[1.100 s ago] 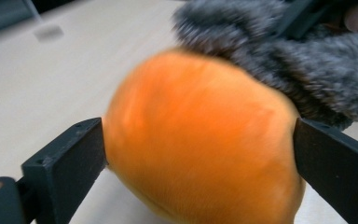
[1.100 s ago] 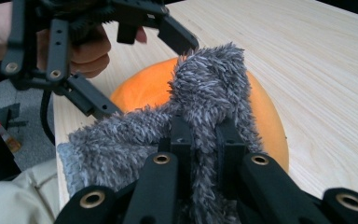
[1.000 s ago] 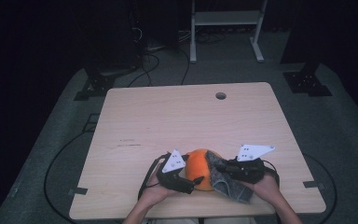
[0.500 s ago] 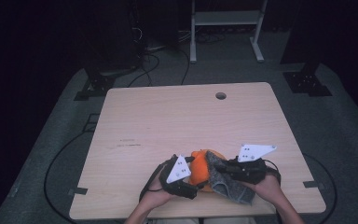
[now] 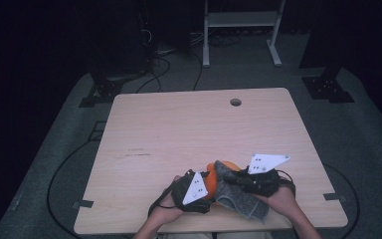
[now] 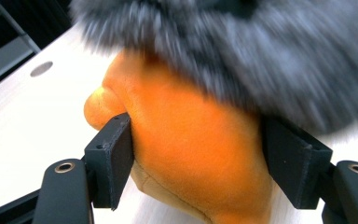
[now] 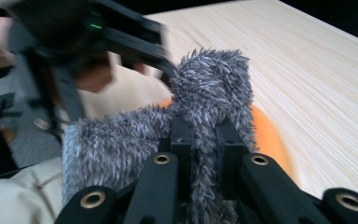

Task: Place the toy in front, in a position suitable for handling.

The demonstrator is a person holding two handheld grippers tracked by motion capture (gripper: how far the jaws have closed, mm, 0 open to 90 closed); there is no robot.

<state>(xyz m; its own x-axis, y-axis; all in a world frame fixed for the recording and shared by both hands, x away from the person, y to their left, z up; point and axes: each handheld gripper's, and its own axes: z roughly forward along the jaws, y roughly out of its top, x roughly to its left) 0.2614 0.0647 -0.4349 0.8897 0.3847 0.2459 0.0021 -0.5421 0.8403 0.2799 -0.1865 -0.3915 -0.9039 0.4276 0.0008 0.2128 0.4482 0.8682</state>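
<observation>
Orange plush (image 6: 196,154): left gripper (image 6: 198,161) fingers closing round it; right gripper (image 7: 204,140) clamps grey fur (image 7: 214,88) (fuzzy).

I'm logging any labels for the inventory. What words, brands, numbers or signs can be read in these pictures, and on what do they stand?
None can be read: no words, brands or numbers.
Table: faint dark marks, too small to read.
Grey plates on left tool and right tool: dots, no text.
Orange plush, grey fuzzy cloth: no label visible.

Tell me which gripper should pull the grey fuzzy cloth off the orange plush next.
Right, probably. The right gripper is already shut on a fold of the grey fuzzy cloth, so it can likely draw it away. The left gripper, whose jaws have just been closing, straddles the orange plush and can steady it.
</observation>
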